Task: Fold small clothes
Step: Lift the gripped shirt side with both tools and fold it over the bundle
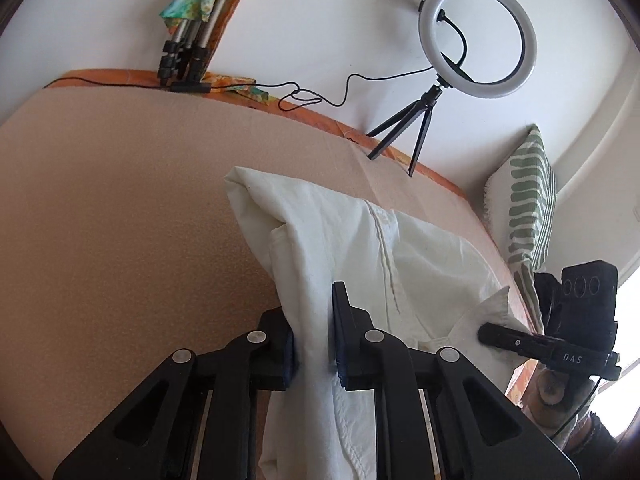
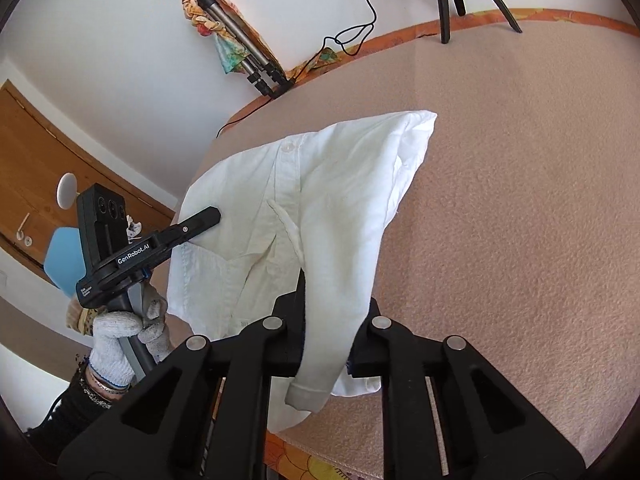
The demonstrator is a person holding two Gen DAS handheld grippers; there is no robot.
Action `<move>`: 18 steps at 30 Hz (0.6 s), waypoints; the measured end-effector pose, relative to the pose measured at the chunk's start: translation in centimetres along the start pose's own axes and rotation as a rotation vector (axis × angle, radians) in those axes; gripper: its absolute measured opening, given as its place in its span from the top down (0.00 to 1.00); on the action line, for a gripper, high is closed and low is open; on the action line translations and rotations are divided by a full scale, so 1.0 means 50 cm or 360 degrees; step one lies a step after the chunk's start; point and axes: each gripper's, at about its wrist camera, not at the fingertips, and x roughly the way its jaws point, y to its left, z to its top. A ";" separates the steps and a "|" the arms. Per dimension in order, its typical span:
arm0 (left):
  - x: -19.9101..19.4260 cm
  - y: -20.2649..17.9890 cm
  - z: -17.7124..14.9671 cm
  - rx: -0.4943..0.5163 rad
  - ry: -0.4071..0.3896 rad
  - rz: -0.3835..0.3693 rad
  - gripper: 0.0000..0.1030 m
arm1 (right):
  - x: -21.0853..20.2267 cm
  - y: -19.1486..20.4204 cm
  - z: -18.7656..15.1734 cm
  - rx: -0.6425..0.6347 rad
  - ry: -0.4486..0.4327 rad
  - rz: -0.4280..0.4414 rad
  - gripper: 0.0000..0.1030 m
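Grippers both pinch the white shirt (image 2: 304,208) (button placket up), left gripper (image 1: 312,344) and right gripper (image 2: 326,344) lifting its near edge off the pink blanket (image 2: 520,200), probably to fold it over.

Both wrist fisheyes look forward, close over the white shirt (image 1: 340,248), apparently from opposite sides.

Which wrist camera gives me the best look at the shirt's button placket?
Right wrist: the white shirt faces it, button placket and a button plainly visible. Left wrist shows only bunched fabric and a seam, no button.
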 end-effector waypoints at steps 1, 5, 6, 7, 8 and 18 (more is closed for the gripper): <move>-0.006 -0.014 0.001 0.0035 -0.0019 0.0004 0.87 | -0.013 0.004 0.003 -0.0025 -0.0017 -0.0013 0.87; -0.020 -0.077 0.009 0.0150 -0.0099 -0.0012 0.87 | -0.065 0.010 0.016 -0.0100 -0.0078 -0.0062 0.87; -0.020 -0.094 0.011 0.0181 -0.0109 -0.0016 0.87 | -0.078 0.009 0.020 -0.0120 -0.0094 -0.0077 0.87; -0.018 -0.112 0.013 0.0215 -0.0119 -0.0021 0.87 | -0.092 0.007 0.022 -0.0136 -0.0109 -0.0095 0.87; -0.017 -0.131 0.015 0.0247 -0.0128 -0.0028 0.87 | -0.105 0.006 0.025 -0.0149 -0.0123 -0.0114 0.87; 0.059 -0.284 0.036 0.0415 -0.0136 -0.0133 0.87 | -0.222 -0.066 0.044 -0.0175 -0.0244 -0.0257 0.87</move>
